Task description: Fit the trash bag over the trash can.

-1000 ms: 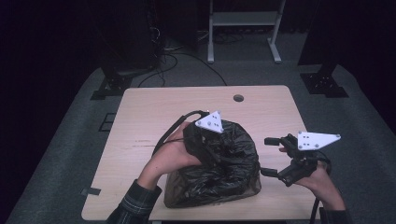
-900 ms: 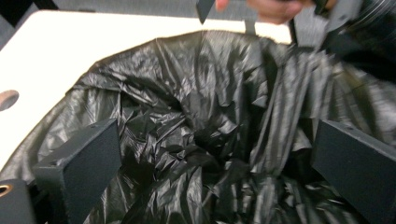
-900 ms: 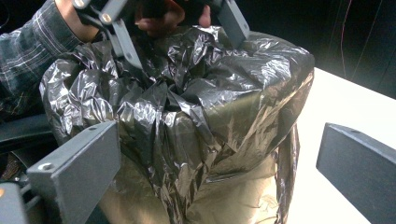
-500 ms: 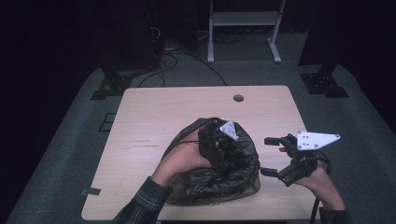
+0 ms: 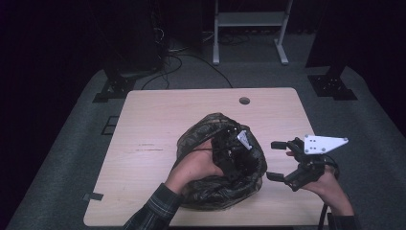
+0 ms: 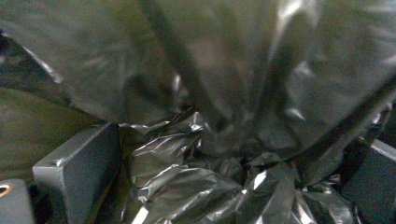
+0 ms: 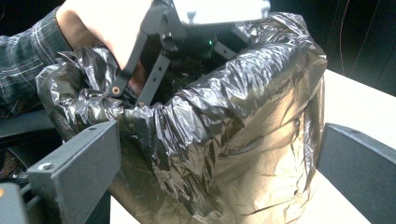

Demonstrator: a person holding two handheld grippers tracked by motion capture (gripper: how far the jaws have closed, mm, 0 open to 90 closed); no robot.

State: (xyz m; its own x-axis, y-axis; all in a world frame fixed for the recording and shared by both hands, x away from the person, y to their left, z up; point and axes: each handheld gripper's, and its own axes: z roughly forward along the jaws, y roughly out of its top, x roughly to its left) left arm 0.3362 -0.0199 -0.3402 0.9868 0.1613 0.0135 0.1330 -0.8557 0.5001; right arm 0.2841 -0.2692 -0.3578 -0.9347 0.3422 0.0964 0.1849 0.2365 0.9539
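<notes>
Lying crumpled on the near half of the tabletop (image 5: 158, 120), a black plastic bag (image 5: 210, 191) sits between the person's two hands, its glossy film bunched into folds. The left hand-held gripper (image 5: 235, 155) is pushed down into the bag's open top, the left hand (image 5: 194, 167) wrapped around its body and a plaid sleeve (image 5: 153, 211) trailing toward the table's near edge. In the left gripper view its jaws stand apart with wrinkled film (image 6: 205, 186) heaped between them — spread wide, not clamped on anything that can be made out. The right hand-held gripper (image 5: 277, 160) is held just beside the bag's right flank, jaws parted and pointing at it, without touching it; the right hand (image 5: 330, 189) grips it from below. In the right gripper view the bag (image 7: 243, 140) fills the gap between the two dark jaws — its top edge folded over around the left hand-held gripper (image 7: 187, 51). A small round hole (image 5: 244, 100) marks the tabletop's far side, well apart from the bag.
</notes>
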